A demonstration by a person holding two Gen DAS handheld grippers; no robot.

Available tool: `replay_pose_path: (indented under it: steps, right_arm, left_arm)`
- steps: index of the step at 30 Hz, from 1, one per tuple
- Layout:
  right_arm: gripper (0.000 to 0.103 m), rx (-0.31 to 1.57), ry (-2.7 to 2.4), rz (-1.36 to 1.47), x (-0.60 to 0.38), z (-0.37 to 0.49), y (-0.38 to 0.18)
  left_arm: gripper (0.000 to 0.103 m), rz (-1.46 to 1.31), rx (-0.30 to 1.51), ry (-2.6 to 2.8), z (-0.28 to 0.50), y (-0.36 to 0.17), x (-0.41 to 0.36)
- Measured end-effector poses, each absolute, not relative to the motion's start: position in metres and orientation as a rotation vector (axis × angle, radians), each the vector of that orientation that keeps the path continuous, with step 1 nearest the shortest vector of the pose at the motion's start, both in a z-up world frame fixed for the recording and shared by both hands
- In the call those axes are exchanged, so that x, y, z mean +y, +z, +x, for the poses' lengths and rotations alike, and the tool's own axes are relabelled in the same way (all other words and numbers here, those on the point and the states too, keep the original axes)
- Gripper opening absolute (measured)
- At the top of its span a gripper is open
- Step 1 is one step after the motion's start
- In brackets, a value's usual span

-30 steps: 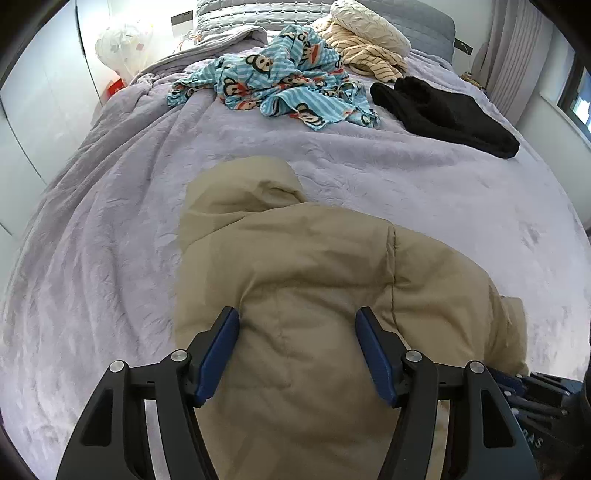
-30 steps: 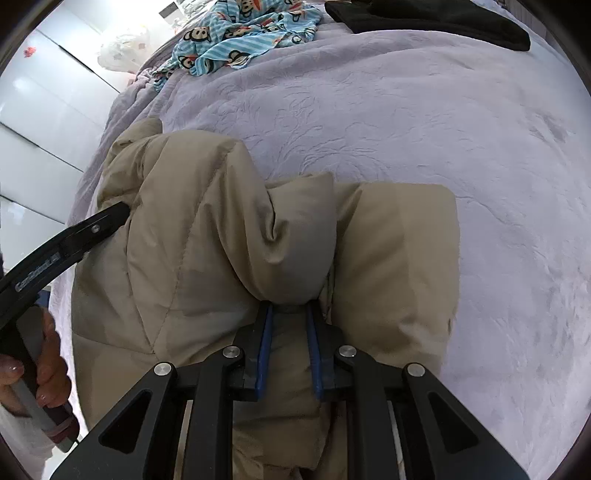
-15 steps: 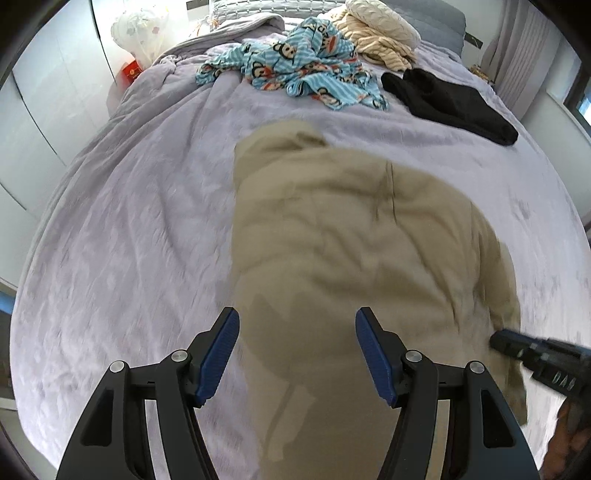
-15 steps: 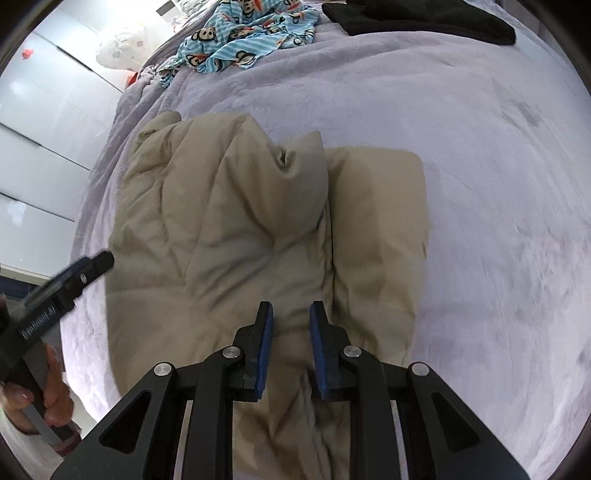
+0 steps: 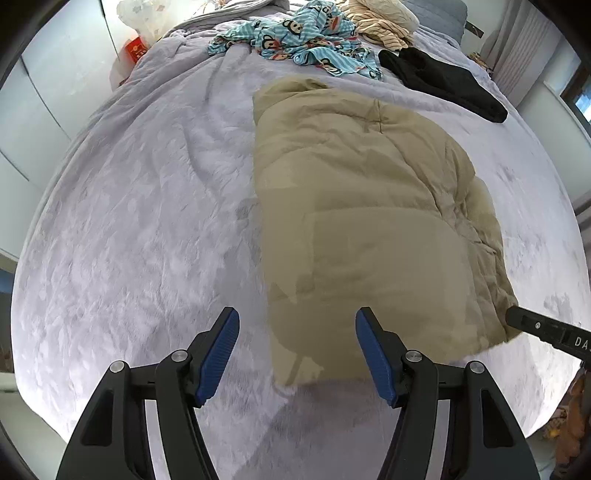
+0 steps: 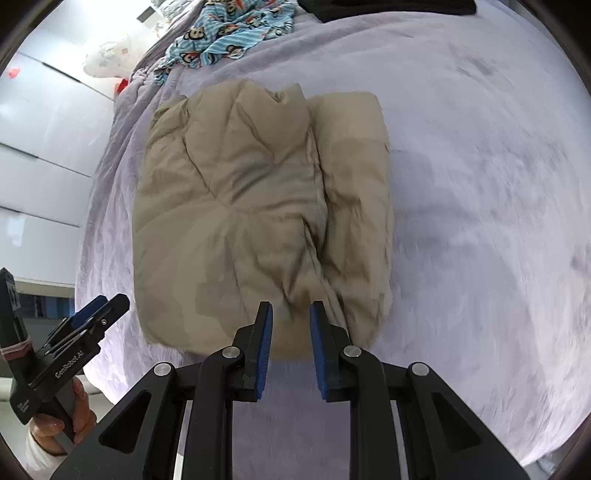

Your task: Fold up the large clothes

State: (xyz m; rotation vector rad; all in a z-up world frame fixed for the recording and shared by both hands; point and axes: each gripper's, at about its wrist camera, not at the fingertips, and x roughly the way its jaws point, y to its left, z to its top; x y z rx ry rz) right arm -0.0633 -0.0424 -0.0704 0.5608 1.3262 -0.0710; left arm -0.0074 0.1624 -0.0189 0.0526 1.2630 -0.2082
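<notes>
A tan puffer jacket (image 5: pixel 365 206) lies folded in a thick bundle on the lilac bedspread (image 5: pixel 140 221); it also shows in the right wrist view (image 6: pixel 255 206). My left gripper (image 5: pixel 297 350) is open and empty, held above the jacket's near edge. My right gripper (image 6: pixel 290 339) is open with a narrow gap, empty, just behind the jacket's near edge. The left gripper shows at the lower left of the right wrist view (image 6: pixel 92 317). The right gripper's finger (image 5: pixel 546 330) shows at the right of the left wrist view.
A blue monkey-print garment (image 5: pixel 303 37), a black garment (image 5: pixel 443 79) and cream knitwear (image 5: pixel 380 16) lie at the head of the bed. White wardrobe doors (image 6: pixel 40 147) stand left of the bed. A window and curtain (image 5: pixel 517 48) are on the right.
My right gripper has let go of the jacket fold and opened slightly. Both grippers have pulled back toward the foot of the bed, and the jacket now lies flat.
</notes>
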Motion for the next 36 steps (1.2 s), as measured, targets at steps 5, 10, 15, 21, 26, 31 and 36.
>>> replay_pose_path:
  steps: [5, 10, 15, 21, 26, 31, 36]
  right_arm:
    - [0.023, 1.323, -0.11, 0.579, -0.038, -0.08, -0.065]
    - [0.023, 1.327, -0.123, 0.568, -0.035, -0.085, -0.059]
    - [0.045, 1.305, -0.123, 0.536, -0.033, -0.085, -0.046]
    - [0.059, 1.262, -0.14, 0.473, -0.037, -0.086, -0.035]
    - [0.083, 1.239, -0.164, 0.417, -0.035, -0.09, -0.024]
    - [0.094, 1.196, -0.193, 0.319, -0.03, -0.092, -0.004]
    - [0.103, 1.12, -0.209, 0.276, -0.03, -0.096, 0.015]
  left_arm:
    - [0.072, 0.055, 1.261, -0.221, -0.017, -0.011, 0.168]
    - [0.085, 0.043, 1.236, -0.207, -0.023, -0.002, 0.173]
    - [0.09, 0.043, 1.234, -0.202, -0.027, 0.001, 0.174]
    - [0.103, 0.082, 1.211, -0.156, -0.039, 0.012, 0.167]
    - [0.103, 0.085, 1.182, -0.129, -0.047, 0.027, 0.167]
    - [0.103, 0.071, 1.152, -0.104, -0.051, 0.04, 0.167]
    - [0.103, 0.071, 1.124, -0.097, -0.056, 0.052, 0.162]
